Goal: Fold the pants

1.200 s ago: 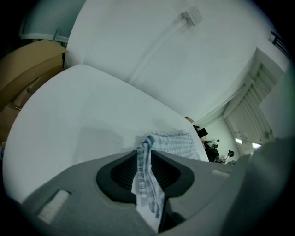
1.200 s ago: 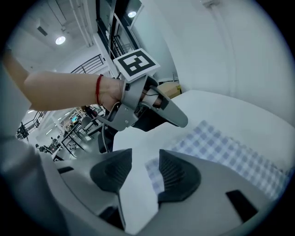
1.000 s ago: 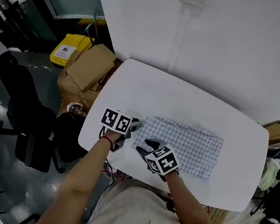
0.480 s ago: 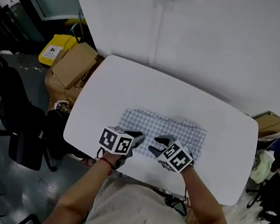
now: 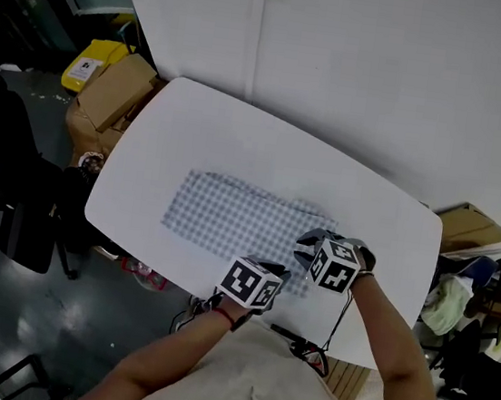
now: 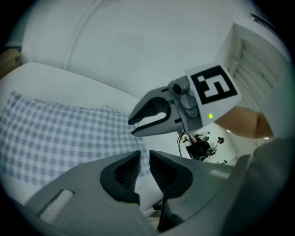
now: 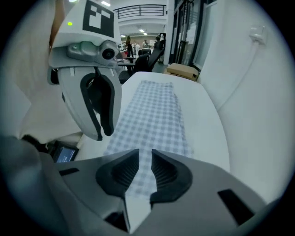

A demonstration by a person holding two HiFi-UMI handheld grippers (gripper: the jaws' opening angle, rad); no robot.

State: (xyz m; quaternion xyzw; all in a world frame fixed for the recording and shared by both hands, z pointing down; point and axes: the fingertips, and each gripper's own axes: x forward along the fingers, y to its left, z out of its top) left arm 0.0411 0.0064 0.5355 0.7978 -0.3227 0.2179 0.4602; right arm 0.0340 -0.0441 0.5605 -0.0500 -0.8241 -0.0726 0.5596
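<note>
The blue-and-white checked pants (image 5: 239, 220) lie as a long flat strip on the white table (image 5: 240, 138). Both grippers are at the strip's right end. My left gripper (image 5: 276, 271) is over the near edge. Its jaws (image 6: 144, 159) are nearly together, a thin slit apart, and I see nothing gripped. My right gripper (image 5: 311, 244) points steeply down over the end of the pants (image 7: 152, 115). Its jaws (image 7: 145, 159) are closing. Checked cloth shows through the gap, but the pads do not press on it. Each gripper also appears in the other's view, the right gripper (image 6: 133, 124) and the left gripper (image 7: 99, 131).
Cardboard boxes (image 5: 109, 94) and a yellow bin (image 5: 85, 68) stand on the floor past the table's left end. A black chair (image 5: 12, 200) is nearer on that side. A white wall runs behind the table. Clutter (image 5: 465, 305) lies by the right end.
Both grippers have slid right along the near edge of the pants, from the left end to the right end. The right gripper has rolled and its jaws have narrowed.
</note>
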